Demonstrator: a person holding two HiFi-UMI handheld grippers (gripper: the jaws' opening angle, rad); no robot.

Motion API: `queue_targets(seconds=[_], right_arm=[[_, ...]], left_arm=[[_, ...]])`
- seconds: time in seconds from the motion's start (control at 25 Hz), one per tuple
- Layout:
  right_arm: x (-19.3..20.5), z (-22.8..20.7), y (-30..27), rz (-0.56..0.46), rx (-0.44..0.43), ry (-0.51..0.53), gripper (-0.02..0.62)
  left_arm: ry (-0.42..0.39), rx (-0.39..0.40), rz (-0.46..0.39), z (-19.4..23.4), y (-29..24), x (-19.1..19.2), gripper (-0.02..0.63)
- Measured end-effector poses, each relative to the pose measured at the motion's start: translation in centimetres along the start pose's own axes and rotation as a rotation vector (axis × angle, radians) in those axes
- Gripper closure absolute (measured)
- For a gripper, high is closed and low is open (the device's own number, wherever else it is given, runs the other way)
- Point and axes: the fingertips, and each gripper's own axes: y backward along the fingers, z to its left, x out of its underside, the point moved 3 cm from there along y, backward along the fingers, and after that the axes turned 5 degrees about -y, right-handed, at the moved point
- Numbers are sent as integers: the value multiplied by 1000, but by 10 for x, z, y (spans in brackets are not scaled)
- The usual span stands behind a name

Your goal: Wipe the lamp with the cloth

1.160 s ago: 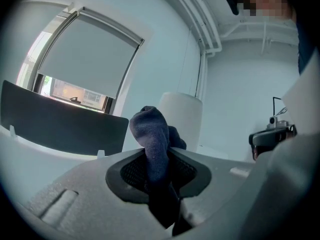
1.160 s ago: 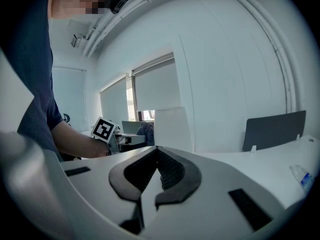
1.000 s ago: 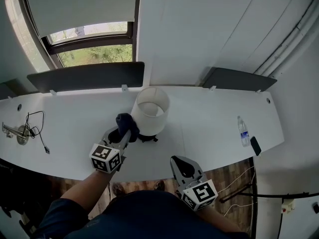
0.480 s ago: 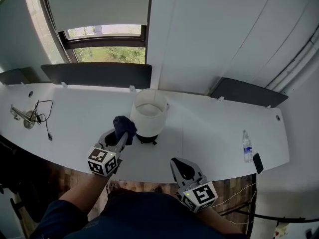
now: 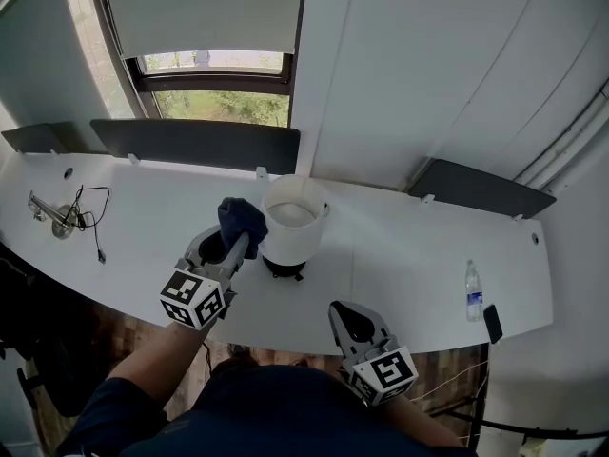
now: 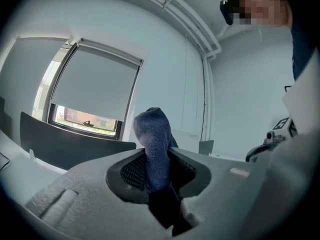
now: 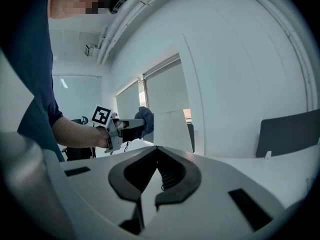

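Note:
A white lamp [image 5: 291,228] with a drum shade stands on a dark base on the long white desk [image 5: 409,255]. My left gripper [image 5: 231,245] is shut on a dark blue cloth [image 5: 242,220], which bunches above the jaws and presses against the shade's left side near its rim. In the left gripper view the cloth [image 6: 154,146] stands up from the closed jaws. My right gripper [image 5: 352,321] hangs over the desk's near edge, jaws closed with nothing between them. The right gripper view shows the lamp [image 7: 172,130] and the cloth [image 7: 145,120] ahead.
A plastic bottle [image 5: 472,289] and a dark phone [image 5: 491,323] lie at the desk's right end. A metal fitting with a black cable [image 5: 88,219] sits at the left end. Dark panels [image 5: 195,144] line the desk's back edge under the window.
My left gripper has carried the cloth upward along the shade's left side, from the lower part to near the rim. The right gripper has stayed in place.

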Motion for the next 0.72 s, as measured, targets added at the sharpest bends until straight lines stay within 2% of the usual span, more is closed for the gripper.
queue_targets(seconds=[0.28, 0.72], right_arm=[[-10, 9, -17, -17, 55, 2, 584], [-4, 21, -32, -5, 143, -8, 584]], left_arm=[[-13, 65, -30, 17, -16, -17, 505], [29, 147, 44, 30, -30, 28, 506]])
